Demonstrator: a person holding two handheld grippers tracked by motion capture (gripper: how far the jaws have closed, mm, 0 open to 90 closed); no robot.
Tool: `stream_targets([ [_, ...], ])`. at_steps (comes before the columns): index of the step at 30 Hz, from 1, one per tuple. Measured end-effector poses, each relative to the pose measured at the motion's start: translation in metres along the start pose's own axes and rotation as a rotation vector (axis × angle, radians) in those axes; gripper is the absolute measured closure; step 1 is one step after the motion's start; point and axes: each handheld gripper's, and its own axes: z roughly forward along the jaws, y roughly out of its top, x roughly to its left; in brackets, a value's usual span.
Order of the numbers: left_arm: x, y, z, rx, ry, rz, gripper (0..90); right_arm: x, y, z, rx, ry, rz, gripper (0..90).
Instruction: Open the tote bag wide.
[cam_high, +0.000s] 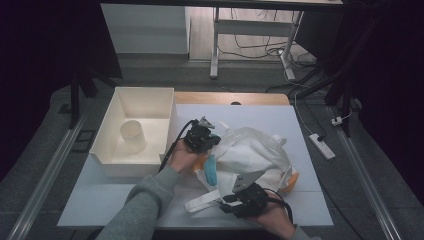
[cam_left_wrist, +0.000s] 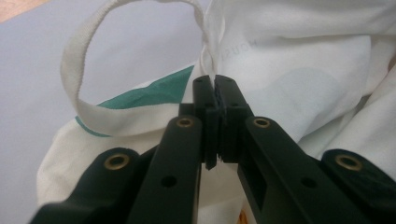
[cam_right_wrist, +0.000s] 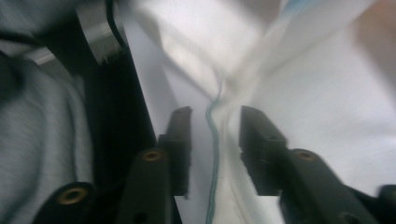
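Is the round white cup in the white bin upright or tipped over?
Upright. In the high view the round white plastic cup stands on its end on the floor of the white rectangular bin, apart from its walls.

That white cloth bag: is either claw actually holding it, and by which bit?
The left gripper pinches the white cloth bag at its top edge, beside the handle loop. The right gripper stands open around a fold, gripping nothing.

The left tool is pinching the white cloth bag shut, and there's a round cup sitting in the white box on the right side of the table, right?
Almost. The white box with the round cup sits on the table's left side, as the high view shows. The left tool does pinch the white cloth bag.
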Motion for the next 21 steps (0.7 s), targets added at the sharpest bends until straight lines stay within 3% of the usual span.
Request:
stream_targets([
  [3, 0.001, 0.000, 0.000, -0.001, -0.006, 0.000, 87.8, -0.008, 0.007, -0.025, -0.061, -0.080, 0.004, 54.3],
  [5, 0.000, 0.000, 0.000, -0.002, -0.006, 0.000, 87.8, -0.018, 0.008, -0.036, -0.087, -0.122, 0.032, 50.9],
  [9, 0.000, -0.001, 0.000, 0.000, -0.007, 0.007, 87.7, -0.037, 0.011, -0.050, -0.131, -0.160, 0.071, 47.8],
  [13, 0.001, -0.001, 0.001, 0.001, -0.010, 0.008, 87.7, -0.057, 0.017, -0.039, -0.064, -0.218, 0.077, 41.7],
  [16, 0.000, -0.001, 0.000, 0.000, -0.010, 0.008, 87.7, -0.067, 0.022, -0.018, 0.009, -0.182, 0.078, 39.8],
  [21, 0.001, -0.001, 0.001, -0.001, -0.012, 0.005, 87.7, -0.071, 0.030, 0.014, 0.125, -0.152, 0.034, 37.7],
])
